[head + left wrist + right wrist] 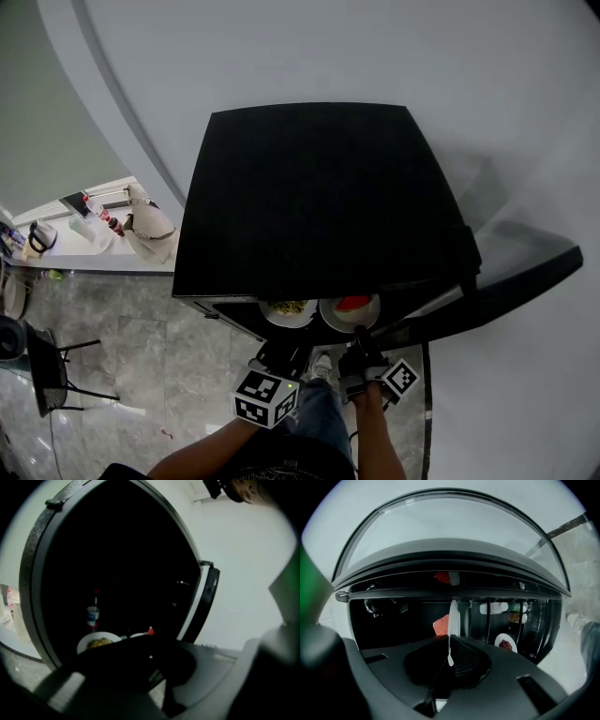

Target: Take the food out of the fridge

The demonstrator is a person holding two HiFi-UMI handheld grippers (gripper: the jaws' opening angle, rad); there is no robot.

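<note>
Two plates sit at fridge (pixel 319 197) mouth. Right gripper (pixel 450 646) fingers pinching red-food plate (pixel 453 613) rim, plate edge-on. Risk: thin rim grip slips, food slides off. Left gripper (pixel 281 349) fingers at yellow-food plate (pixel 83 641), too dark to tell.

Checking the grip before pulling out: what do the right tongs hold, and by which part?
The white plate with red food, pinched at its near rim by the right tongs.
</note>
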